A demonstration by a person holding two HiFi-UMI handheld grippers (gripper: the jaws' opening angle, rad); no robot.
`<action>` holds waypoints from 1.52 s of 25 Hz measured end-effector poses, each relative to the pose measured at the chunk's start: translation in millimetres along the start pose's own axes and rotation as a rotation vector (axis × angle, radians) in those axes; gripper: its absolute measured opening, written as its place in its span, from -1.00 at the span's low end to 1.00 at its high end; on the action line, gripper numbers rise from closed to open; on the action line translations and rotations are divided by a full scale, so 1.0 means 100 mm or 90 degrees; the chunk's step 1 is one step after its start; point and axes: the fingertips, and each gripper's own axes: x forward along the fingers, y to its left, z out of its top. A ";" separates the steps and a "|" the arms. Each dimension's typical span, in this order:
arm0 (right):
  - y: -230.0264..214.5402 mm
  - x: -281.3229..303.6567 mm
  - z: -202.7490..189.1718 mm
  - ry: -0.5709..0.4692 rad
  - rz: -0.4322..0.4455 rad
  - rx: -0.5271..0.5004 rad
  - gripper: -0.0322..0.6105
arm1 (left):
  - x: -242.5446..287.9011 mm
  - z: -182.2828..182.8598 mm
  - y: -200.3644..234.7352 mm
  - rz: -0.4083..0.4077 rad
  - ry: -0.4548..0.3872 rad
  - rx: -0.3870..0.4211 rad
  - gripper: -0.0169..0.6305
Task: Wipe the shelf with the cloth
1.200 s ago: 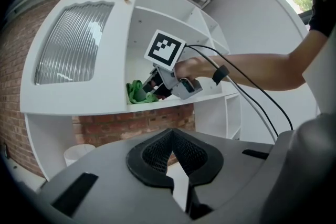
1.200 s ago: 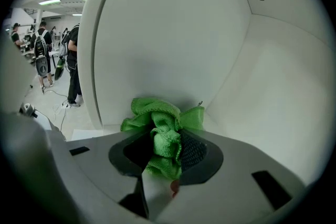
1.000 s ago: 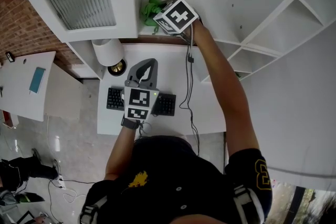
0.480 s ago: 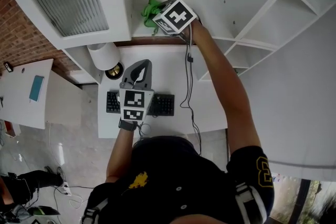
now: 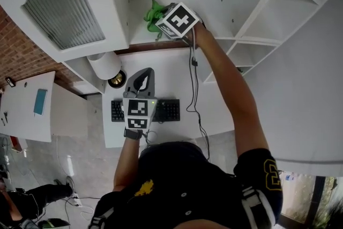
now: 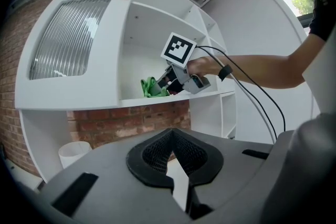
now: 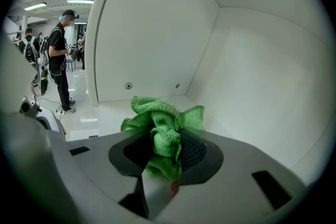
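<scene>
Cloth, green microfibre, crumpled [image 7: 164, 126]: bunched between the jaws of the right gripper [image 7: 165, 157], which are clamped on it, with folds spilling out over the tips. It sits inside the open compartment of the white curved shelf unit [image 7: 247, 76], just above the glossy white shelf board [image 7: 115, 110]. The right gripper view alone shows the clamp itself, two screws in the side panel, and people standing [image 7: 60, 55] out in the room.

Left gripper view gives the side-on picture: cloth at the board's front edge, near the white cabinet door with ribbed glass [image 6: 68, 39], red brick wall [image 6: 131, 123] below. Contact with the board is not certain.

Left gripper [image 6: 173, 139]: jaws together, nothing between them, held low and well apart from the shelf. Only the head view shows it over the white desk [image 5: 177, 69], above a black keyboard [image 5: 169, 110].
</scene>
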 end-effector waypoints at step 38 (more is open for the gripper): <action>-0.92 -0.96 -1.23 0.103 -0.240 0.142 -0.52 | 0.18 -0.24 -0.34 -0.060 0.034 -0.047 -0.91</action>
